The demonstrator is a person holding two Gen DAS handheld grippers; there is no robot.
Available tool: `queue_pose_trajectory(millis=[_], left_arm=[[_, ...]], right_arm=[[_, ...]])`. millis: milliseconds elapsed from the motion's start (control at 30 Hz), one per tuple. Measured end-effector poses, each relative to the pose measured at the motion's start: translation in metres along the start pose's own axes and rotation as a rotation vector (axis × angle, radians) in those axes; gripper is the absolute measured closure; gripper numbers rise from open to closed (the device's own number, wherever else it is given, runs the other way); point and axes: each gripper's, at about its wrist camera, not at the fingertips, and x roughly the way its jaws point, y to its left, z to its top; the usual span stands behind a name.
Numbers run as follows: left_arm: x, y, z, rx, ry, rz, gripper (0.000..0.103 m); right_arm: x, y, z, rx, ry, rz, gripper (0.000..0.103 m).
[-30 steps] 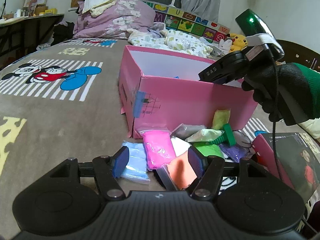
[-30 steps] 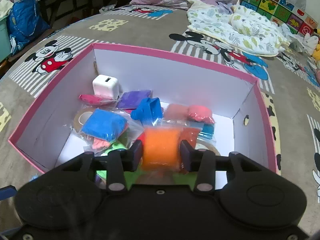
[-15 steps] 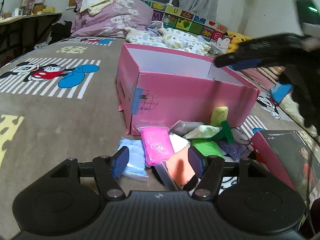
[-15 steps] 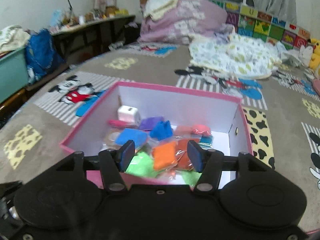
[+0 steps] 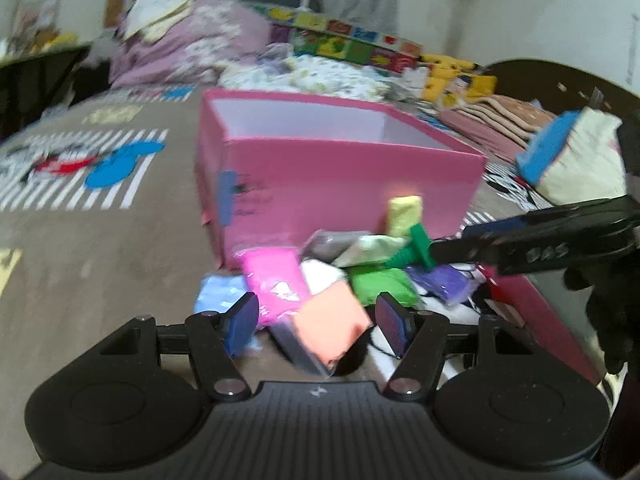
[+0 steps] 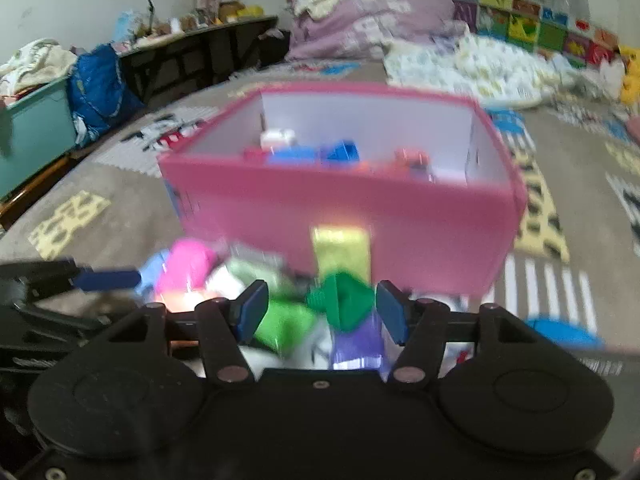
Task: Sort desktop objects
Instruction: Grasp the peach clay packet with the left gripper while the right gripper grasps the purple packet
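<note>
A pink box (image 5: 344, 184) stands on the bed, with several clay packets and a white cube inside it in the right wrist view (image 6: 340, 204). A pile of clay packets lies in front of it: salmon (image 5: 332, 328), pink (image 5: 272, 280), light blue (image 5: 218, 296), green (image 5: 380, 284), purple (image 5: 444, 284), yellow (image 5: 404, 212), and a green plastic tool (image 5: 416, 248). My left gripper (image 5: 318, 320) is open over the salmon packet. My right gripper (image 6: 320, 310) is open and empty, low over the green tool (image 6: 344, 300) and the purple packet (image 6: 356, 348).
The bed cover has a Mickey pattern (image 5: 80, 164). A dark red box lid (image 5: 532, 312) lies right of the pile. Bedding (image 5: 192, 48) and plush toys (image 5: 452, 76) lie beyond the box. A teal bin (image 6: 32, 132) and a blue bag (image 6: 100, 92) stand at the left.
My right gripper let the orange packet go into the pink box, opened, then came back and down to the pile in front of it. My left gripper stayed open over the pile.
</note>
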Motion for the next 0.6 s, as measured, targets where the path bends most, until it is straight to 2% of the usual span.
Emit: queue_pose_trajectory(millis=[167, 367, 467, 600], left_arm=[[0.007, -0.015, -0.002, 0.131, -0.007, -0.009, 0.039], [0.009, -0.028, -0.011, 0.264, 0.076, -0.051, 0.039], [0.01, -0.034, -0.015, 0.33, 0.118, -0.072, 0.039], [0.013, -0.032, -0.016, 0.317, 0.109, -0.061, 0.039]], right_arm=[[0.007, -0.006, -0.015, 0.015, 0.011, -0.026, 0.043], [0.021, -0.016, -0.019, 0.018, 0.039, -0.048, 0.043], [0.028, -0.013, -0.021, -0.023, 0.065, -0.058, 0.043], [0.03, -0.006, -0.023, -0.1, 0.065, -0.082, 0.043]])
